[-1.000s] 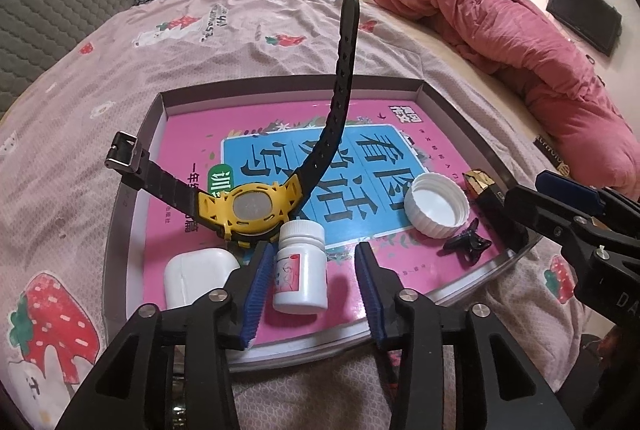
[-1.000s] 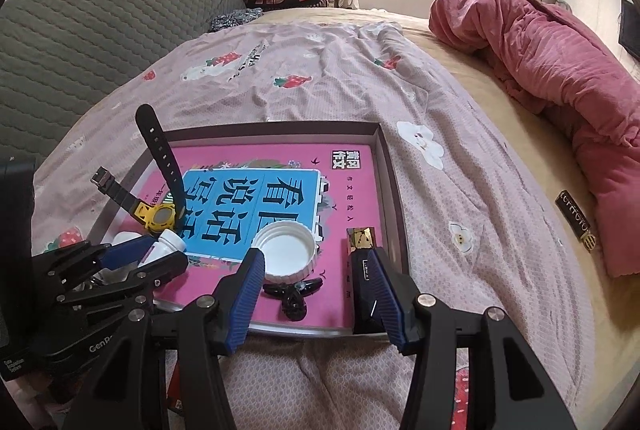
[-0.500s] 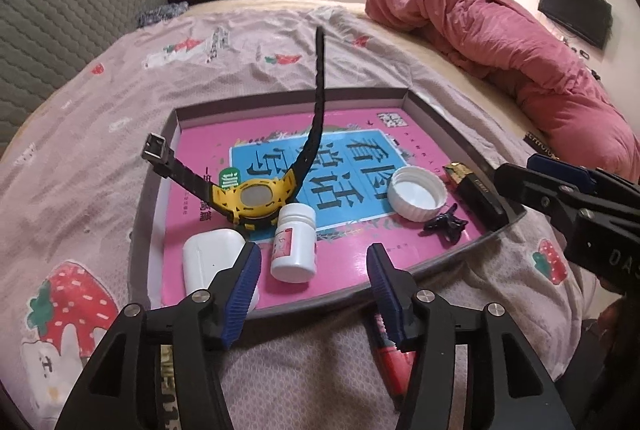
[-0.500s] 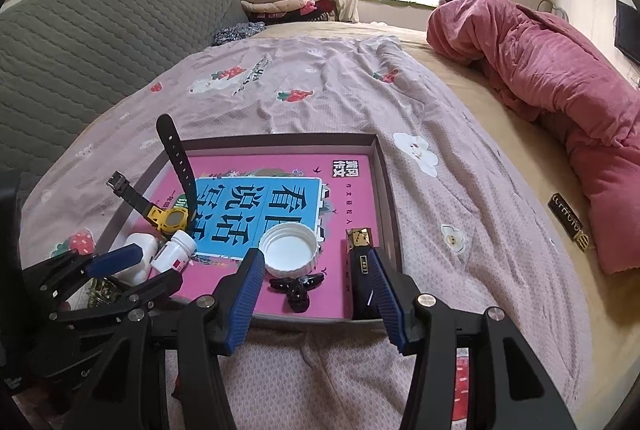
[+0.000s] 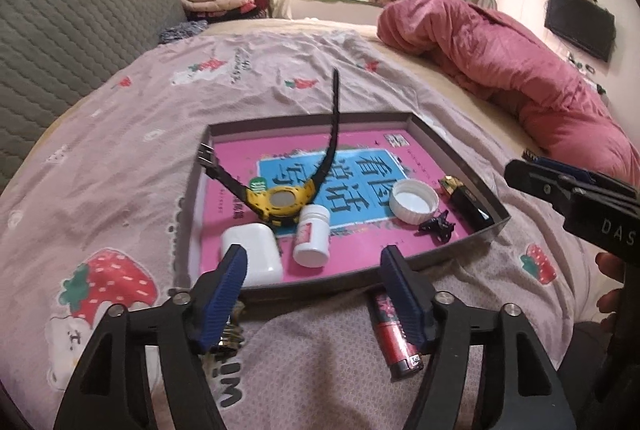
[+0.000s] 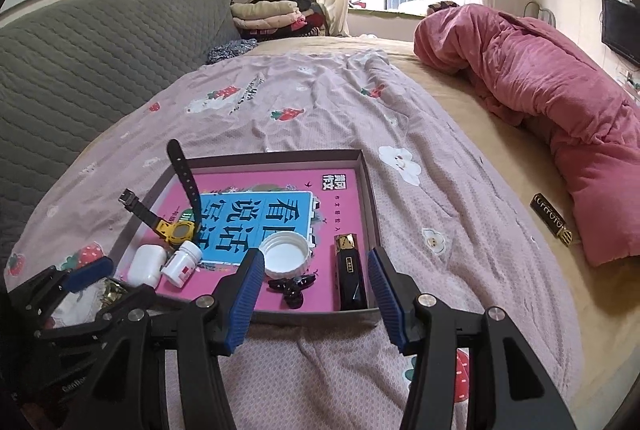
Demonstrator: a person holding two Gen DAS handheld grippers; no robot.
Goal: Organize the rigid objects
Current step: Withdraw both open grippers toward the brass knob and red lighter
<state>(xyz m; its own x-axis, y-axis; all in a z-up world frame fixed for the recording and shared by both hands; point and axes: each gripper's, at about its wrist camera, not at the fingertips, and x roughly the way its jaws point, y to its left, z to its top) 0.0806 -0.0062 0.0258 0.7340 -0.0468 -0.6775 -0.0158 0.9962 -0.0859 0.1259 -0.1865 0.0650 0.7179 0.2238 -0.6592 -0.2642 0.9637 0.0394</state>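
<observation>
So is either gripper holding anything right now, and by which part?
Nothing is held: the left gripper, its jaws just opened, and the right gripper are both empty.

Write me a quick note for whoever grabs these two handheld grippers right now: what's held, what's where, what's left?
Left gripper: open, empty, jaws just opened.
Right gripper: open, empty.
In the tray: watch, white pill bottle, white case, white cap, black clip, black lighter.
Left out: red lighter on the bedsheet near the tray, and perhaps a black bar by the pink quilt.

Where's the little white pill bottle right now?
In the left wrist view the white pill bottle lies in the tray, near its front edge, between the white earbud case and the yellow watch.
</observation>
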